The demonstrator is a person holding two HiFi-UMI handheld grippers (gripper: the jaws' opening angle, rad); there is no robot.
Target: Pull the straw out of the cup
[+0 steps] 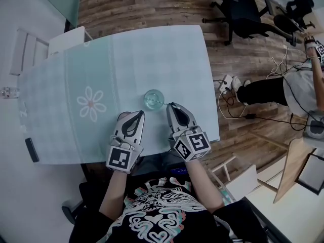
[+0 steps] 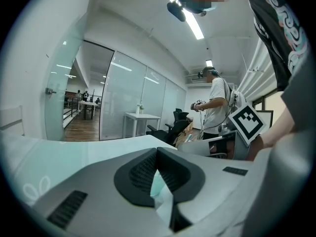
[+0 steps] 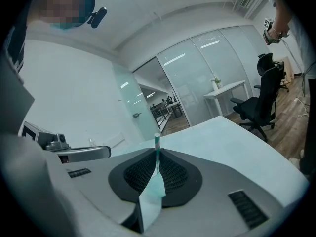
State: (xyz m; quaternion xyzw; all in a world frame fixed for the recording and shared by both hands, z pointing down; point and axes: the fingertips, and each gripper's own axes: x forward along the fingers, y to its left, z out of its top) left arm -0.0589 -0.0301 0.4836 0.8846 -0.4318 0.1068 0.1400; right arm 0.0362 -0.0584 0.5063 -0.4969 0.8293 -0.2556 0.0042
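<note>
A clear glass cup (image 1: pixel 153 99) stands on the pale teal tablecloth (image 1: pixel 101 70), near the table's front edge. My right gripper (image 1: pixel 170 106) is just right of the cup, shut on a green-and-white striped straw (image 3: pixel 157 144). The straw's top pokes upright above the closed pads in the right gripper view. The cup is hidden below the jaws there, so I cannot tell whether the straw's lower end is still inside it. My left gripper (image 1: pixel 137 114) rests shut and empty, a little left of and nearer than the cup. In the left gripper view its pads (image 2: pixel 143 172) meet.
A white flower print (image 1: pixel 91 104) lies left of the cup. A dark flat object (image 1: pixel 31 149) lies at the table's left front edge. Black office chairs (image 1: pixel 243 11) stand beyond the table. A person (image 1: pixel 283 90) and cables (image 1: pixel 238 105) are on the wooden floor at right.
</note>
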